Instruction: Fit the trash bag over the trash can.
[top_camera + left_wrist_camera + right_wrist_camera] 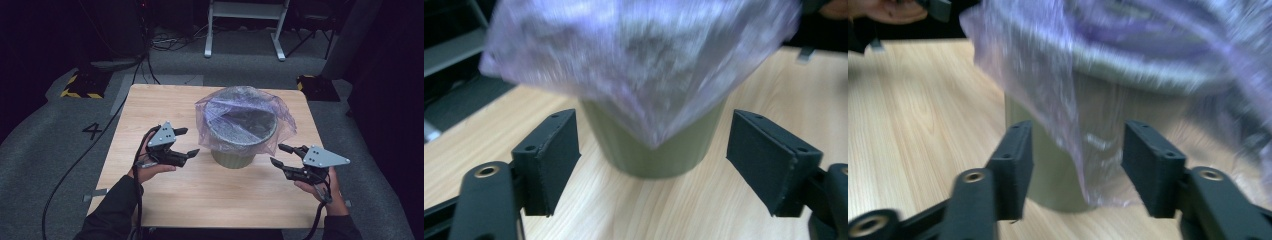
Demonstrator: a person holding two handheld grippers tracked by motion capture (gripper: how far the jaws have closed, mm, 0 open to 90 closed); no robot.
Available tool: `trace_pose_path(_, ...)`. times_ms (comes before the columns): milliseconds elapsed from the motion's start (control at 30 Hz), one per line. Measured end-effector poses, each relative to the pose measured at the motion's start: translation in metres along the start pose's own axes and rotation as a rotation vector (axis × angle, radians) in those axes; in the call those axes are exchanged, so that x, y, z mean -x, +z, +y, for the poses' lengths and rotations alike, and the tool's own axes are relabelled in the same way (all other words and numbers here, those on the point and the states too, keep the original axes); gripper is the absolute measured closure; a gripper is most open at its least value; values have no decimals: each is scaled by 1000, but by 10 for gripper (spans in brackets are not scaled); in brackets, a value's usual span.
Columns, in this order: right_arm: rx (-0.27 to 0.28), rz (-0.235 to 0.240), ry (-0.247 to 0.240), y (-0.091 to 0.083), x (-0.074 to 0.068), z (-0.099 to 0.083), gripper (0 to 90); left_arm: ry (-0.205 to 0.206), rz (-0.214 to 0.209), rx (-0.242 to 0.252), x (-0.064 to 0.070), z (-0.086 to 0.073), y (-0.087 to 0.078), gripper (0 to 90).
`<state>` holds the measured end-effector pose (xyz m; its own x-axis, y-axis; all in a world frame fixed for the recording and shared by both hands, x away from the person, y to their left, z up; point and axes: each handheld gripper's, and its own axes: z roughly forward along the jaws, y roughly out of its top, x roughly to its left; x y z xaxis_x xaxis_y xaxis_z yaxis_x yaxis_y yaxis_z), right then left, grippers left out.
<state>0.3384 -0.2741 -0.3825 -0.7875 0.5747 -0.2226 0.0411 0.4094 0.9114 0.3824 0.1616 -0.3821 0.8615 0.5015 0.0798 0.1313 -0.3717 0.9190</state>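
The purple bag drapes over the bin, hiding its rim and most of its wall; both blur in the 2 tool views. The bin stands mid-worktop, nearer the far edge. Around it lie grey carpet and a white frame beyond. The left tool and right tool flank the bin, both spread wide, gripping nothing.

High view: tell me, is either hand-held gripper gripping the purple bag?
No: the left hand-held gripper and right hand-held gripper sit open beside the purple bag.
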Motion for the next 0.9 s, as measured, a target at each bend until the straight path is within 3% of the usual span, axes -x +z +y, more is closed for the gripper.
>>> trace_pose_path(67,13,-2,6,-2,0,3,417,-2,-4,6,-1,3,-2,199)
trace_pose_path(100,20,-15,30,-2,-2,8,332,-13,-18,19,-4,9,-2,156)
trace_pose_path(267,14,-35,62,6,-6,16,307,-53,-47,-10,-10,17,12,166)
trace_pose_path(300,-20,-54,51,13,-8,19,335,-55,-49,-32,-9,17,17,239)
trace_pose_path(333,-20,-54,51,13,-8,19,335,-47,-48,-47,-8,16,22,239)
trace_pose_path(367,-24,-45,48,18,-9,19,412,-40,-27,-63,-5,15,27,370)
trace_pose_path(400,-25,-31,50,21,-10,19,458,-35,-7,-77,-4,14,32,435)
trace_pose_path(433,-25,-31,50,21,-10,19,458,-35,-9,-80,-3,13,35,435)
trace_pose_path(467,-28,-24,50,23,-10,19,517,-32,-12,-84,-3,12,38,490)
trace_pose_path(500,-35,0,40,26,-12,19,642,-20,-6,-84,-2,12,40,709)
trace_pose_path(533,-33,7,30,27,-13,19,693,8,-14,-77,0,11,43,792)
trace_pose_path(567,-29,18,21,28,-14,19,760,8,-14,-77,0,11,43,884)
trace_pose_path(633,-23,46,14,30,-15,19,855,49,-3,-111,2,10,50,899)
trace_pose_path(667,-26,56,11,31,-16,18,892,49,-3,-111,2,10,50,899)
trace_pose_path(800,-44,87,5,37,-17,12,900,49,-14,-144,3,-3,57,899)
trace_pose_path(900,-92,97,15,45,-16,2,900,26,-13,-161,1,-15,62,900)
